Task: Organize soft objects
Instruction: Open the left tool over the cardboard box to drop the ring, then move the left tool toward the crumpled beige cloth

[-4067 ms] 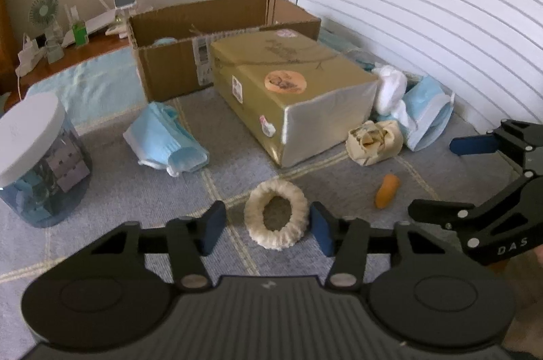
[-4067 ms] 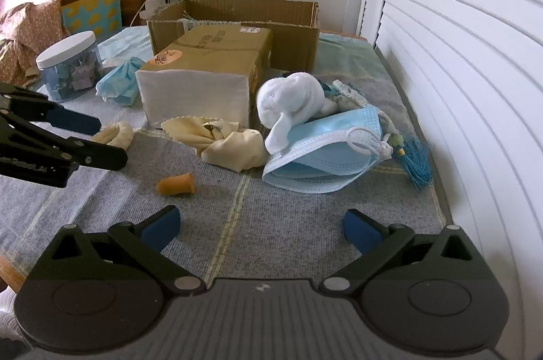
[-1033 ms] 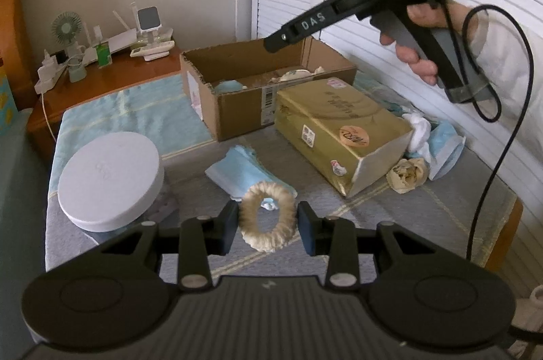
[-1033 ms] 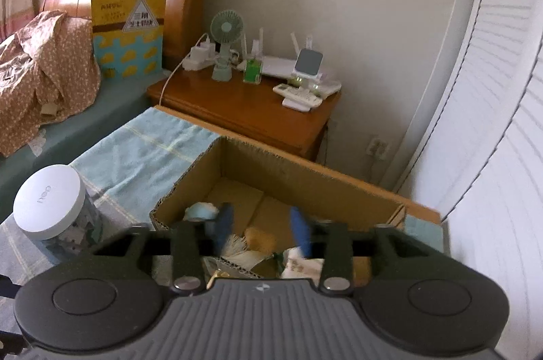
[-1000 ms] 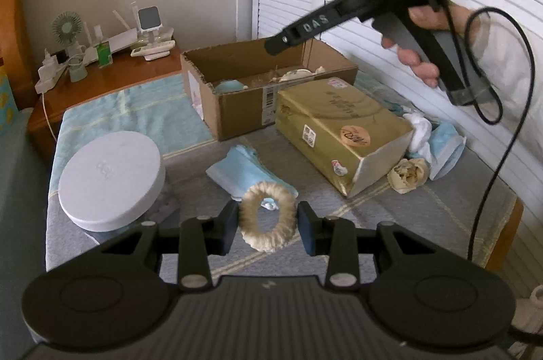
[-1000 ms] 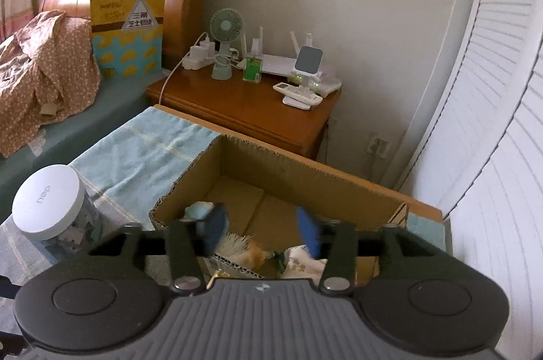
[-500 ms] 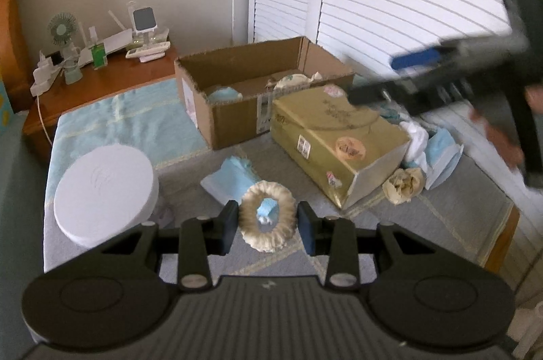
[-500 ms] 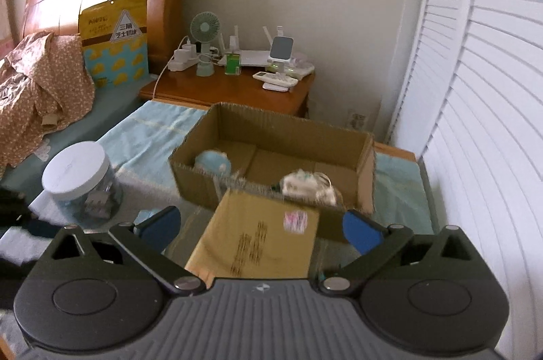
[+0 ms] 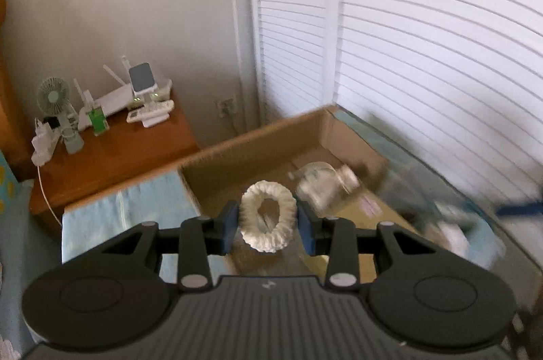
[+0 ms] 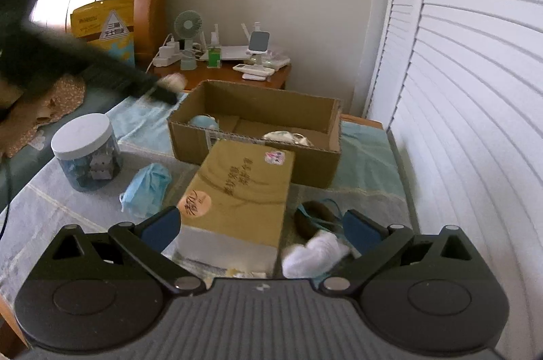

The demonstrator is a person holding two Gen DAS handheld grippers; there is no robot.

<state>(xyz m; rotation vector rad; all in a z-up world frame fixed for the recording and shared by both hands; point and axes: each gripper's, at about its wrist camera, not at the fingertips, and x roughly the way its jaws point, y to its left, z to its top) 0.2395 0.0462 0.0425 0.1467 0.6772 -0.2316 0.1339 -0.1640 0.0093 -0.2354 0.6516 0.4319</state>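
The fluffy white ring (image 9: 266, 226), pinched between the blue pads of the left gripper (image 9: 266, 226), hangs in the air above the near wall of the open cardboard box (image 9: 258, 136), carried up and across from the grey bedspread where it lay a few seconds ago. The right gripper (image 10: 261, 229), which a second ago hung over the box with its jaws narrow, now has them spread wide and empty and looks down from behind the gold carton (image 10: 237, 193); a pale bundle (image 10: 288, 137) and a light-blue item (image 10: 203, 122) lie inside the box, so the sorting appears well under way, with the ring likely next to go in. Left out on the spread are a crumpled blue face mask (image 10: 146, 190), a white plush piece (image 10: 315, 253) and a dark object with teal cord (image 10: 314, 217), the last too blurred to identify. Chinese characters run along the gold carton's top and across its round peach sticker (image 10: 195, 205), too small to read with certainty; a yellow bag (image 10: 101, 27) against the headboard bears a triangular label, also in Chinese. A white-lidded jar (image 10: 85, 153) stands at the left.
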